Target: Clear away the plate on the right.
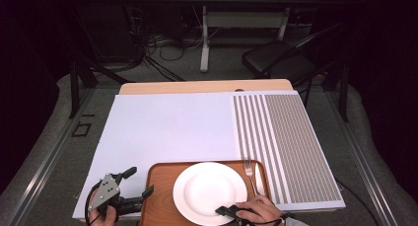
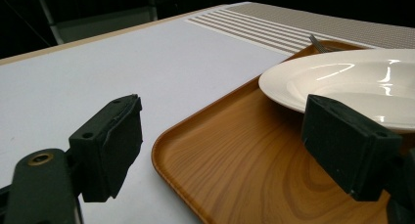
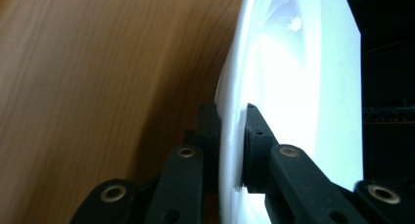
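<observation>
Near the bottom centre of the high view, a white plate (image 1: 209,191) on a wooden tray (image 1: 160,186), the tray lying at the near edge of a white-topped bench (image 1: 167,127). Right gripper (image 1: 226,211) low in the frame, clamped on the plate's near rim; in the right gripper view, jaws closed tight on the white rim (image 3: 235,131), one above and one beneath (wood grain of the tray (image 3: 98,77) across the left of that frame). A fork (image 1: 250,174) along the tray's right side, just beside the plate. Left gripper (image 1: 140,182) at lower left, just beside the tray's left edge, jaws spread wide and holding nothing; in the left gripper view, straddling the tray's corner (image 2: 205,155), plate (image 2: 352,82) at right of frame. Striped mat (image 1: 286,142) on the bench's right part.
</observation>
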Tool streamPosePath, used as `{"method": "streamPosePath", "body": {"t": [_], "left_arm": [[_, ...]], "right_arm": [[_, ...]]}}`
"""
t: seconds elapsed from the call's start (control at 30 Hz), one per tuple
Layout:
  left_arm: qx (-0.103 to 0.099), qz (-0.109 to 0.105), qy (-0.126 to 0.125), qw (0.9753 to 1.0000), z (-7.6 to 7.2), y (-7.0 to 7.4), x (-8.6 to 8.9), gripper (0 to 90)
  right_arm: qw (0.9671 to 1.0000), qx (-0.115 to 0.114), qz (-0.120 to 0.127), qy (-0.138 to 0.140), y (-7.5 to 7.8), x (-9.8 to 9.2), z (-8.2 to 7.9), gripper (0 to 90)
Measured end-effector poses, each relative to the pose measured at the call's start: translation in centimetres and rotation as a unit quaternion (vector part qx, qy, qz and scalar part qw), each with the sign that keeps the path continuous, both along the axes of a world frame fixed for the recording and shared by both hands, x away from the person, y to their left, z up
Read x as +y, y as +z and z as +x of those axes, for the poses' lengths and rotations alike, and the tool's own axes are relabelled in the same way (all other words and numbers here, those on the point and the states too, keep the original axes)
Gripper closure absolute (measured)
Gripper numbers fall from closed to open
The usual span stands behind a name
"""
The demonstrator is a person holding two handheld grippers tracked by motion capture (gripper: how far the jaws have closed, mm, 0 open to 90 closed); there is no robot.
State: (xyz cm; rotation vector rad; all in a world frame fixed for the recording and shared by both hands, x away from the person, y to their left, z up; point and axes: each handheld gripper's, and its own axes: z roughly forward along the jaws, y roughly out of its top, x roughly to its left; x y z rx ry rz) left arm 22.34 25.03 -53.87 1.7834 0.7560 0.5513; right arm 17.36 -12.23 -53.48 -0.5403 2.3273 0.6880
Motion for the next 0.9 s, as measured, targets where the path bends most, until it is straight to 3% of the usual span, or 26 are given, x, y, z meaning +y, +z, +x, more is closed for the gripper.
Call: {"method": "streamPosePath", "body": {"t": [0.23, 0.47, 0.53, 0.9], "left_arm": [[0.001, 0.001, 0.001, 1.0000, 0.03, -0.01, 0.00, 15.9], [0.000, 0.001, 0.000, 1.0000, 0.02, -0.01, -0.01, 15.9], [0.000, 0.001, 0.000, 1.0000, 0.02, -0.01, 0.00, 15.9], [0.001, 0.001, 0.000, 1.0000, 0.02, -0.01, 0.00, 15.9]], "right_arm": [[0.9998, 0.013, -0.013, 0.006, -0.42, 0.07, -0.03, 81.6], [0.9989, 0.044, 0.007, 0.013, -0.30, -0.09, 0.17, 79.7], [0.9987, 0.044, 0.008, 0.023, -0.39, -0.01, 0.20, 79.5], [0.9972, 0.068, 0.000, 0.030, -0.61, -0.05, 0.24, 76.1]]}}
